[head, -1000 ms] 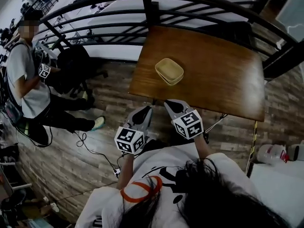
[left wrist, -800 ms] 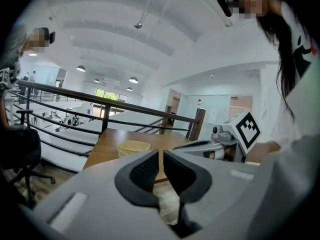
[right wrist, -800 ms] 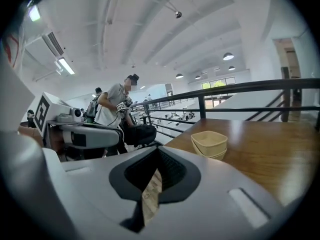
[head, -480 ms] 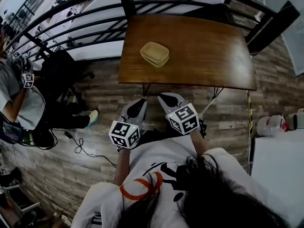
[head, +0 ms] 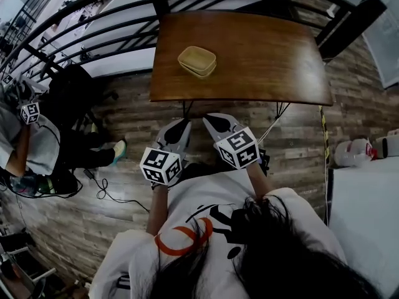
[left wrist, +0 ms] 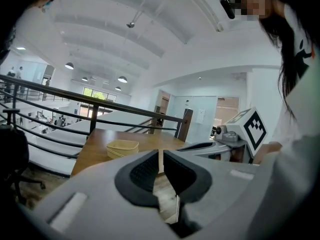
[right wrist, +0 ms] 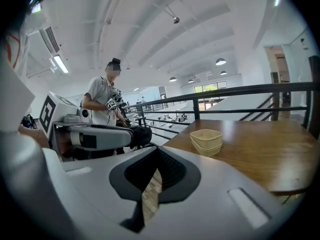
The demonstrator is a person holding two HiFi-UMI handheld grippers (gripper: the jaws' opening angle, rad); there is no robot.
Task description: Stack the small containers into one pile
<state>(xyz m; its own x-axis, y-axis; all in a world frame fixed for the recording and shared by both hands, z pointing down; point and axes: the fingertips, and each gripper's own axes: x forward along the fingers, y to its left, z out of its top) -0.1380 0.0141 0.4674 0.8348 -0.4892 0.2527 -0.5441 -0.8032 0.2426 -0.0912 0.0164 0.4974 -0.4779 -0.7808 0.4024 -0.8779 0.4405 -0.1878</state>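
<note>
Two pale yellow small containers sit nested in one pile on the brown wooden table, left of its middle. Both grippers hover off the table, just short of its front edge and close to the person's body. My left gripper points at the table with its jaws together and nothing between them. Beside it, my right gripper is also shut and empty. The pile lies well ahead of the left gripper. It also shows as the pile beyond the right gripper.
A black metal railing curves behind and left of the table. At the far left a person holds another marker cube near a black chair. Cables lie on the plank floor. At the right is a white bottle.
The head view has swung, so the table now sits squarer and higher in the picture. Both grippers have shifted slightly left below its front edge, still shut. The pile has not moved.
</note>
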